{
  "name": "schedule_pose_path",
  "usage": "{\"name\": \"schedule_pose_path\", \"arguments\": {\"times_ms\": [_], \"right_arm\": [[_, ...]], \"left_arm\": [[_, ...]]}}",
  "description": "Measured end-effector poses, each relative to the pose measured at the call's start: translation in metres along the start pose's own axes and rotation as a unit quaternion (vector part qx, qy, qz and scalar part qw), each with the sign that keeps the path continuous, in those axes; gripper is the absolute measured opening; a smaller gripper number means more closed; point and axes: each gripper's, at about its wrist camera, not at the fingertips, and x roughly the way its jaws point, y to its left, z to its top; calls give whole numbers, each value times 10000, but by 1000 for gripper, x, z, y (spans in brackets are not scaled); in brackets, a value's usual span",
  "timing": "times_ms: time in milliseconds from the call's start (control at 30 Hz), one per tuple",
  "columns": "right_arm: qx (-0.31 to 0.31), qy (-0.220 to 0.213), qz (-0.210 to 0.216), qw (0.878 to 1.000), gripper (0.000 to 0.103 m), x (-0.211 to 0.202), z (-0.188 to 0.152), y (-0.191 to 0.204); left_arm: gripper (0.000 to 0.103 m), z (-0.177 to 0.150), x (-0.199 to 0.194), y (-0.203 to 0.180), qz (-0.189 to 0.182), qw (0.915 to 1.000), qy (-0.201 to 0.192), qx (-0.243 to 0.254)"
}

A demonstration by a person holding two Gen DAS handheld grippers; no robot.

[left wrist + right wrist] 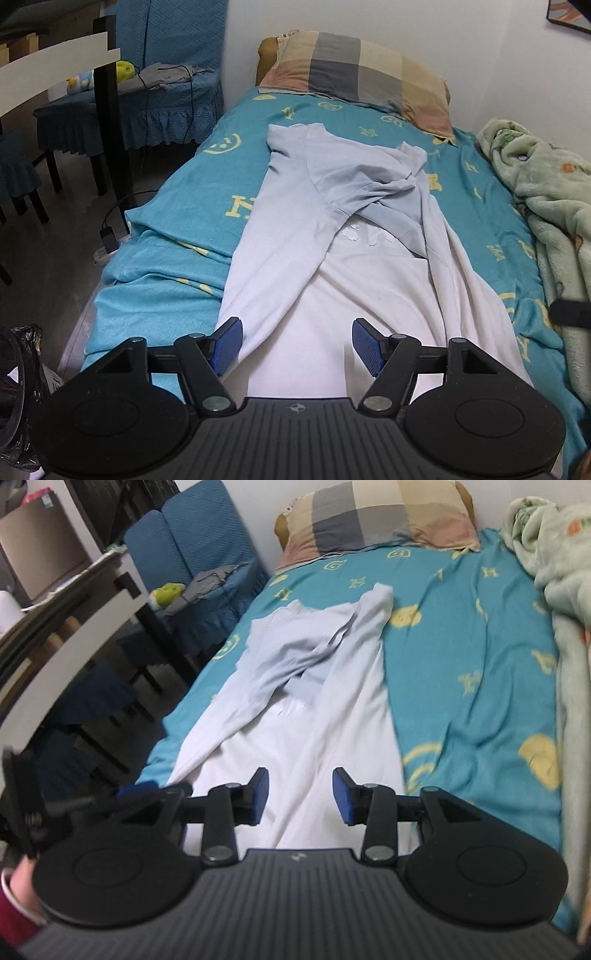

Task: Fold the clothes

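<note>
We see the bed (177,206) first, covered by a teal sheet with pale yellow prints. Along its right edge lies a bunched green fleece blanket (546,192), and a checked pillow (362,70) sits at the head against the white wall.

On the sheet, running lengthwise down the bed's middle, lies the white long-sleeved garment (332,280). It lies in a long narrow shape, its upper part pale blue-grey in shadow. 1 sleeve is folded diagonally across the chest, its cuff ending near the right shoulder; soft creases run along the lower half, and a small white print shows just below the crossed sleeve.

We hold the left hand-held gripper (297,345) over the near hem, its 2 blue pads wide apart with nothing gripped. The right hand-held gripper (300,794) hangs over the same lower cloth, pads apart too, somewhat narrower, and empty.
</note>
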Motion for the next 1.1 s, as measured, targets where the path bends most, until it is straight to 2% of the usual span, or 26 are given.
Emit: {"name": "schedule_pose_path", "arguments": {"times_ms": [67, 233, 433, 533, 733, 867, 1100], "right_arm": [[-83, -39, -25, 10000, 61, 3, -13, -3], [-59, -135, 80, 9999, 60, 15, -18, -17], [73, -424, 275, 9987, 61, 8, -10, -26], [174, -502, 351, 9980, 85, 4, -9, -29], [295, -522, 287, 9978, 84, 2, -9, -33], [344, -480, 160, 9981, 84, 4, -8, -35], [510, -335, 214, 9979, 84, 12, -9, -41]], "left_arm": [[71, -1, -1, 1, 84, 9999, 78, -15], [71, 0, -6, 3, 255, 9994, 247, -22], [79, 6, -17, 9, 324, 9983, 480, -4], [80, 9, -20, 15, 294, 9969, 730, 96], [82, 11, -28, 32, 52, 9913, 1237, 447], [82, 7, -28, 53, -130, 9858, 1636, 369], [81, 1, -16, 79, -291, 9739, 2214, 412]]}}
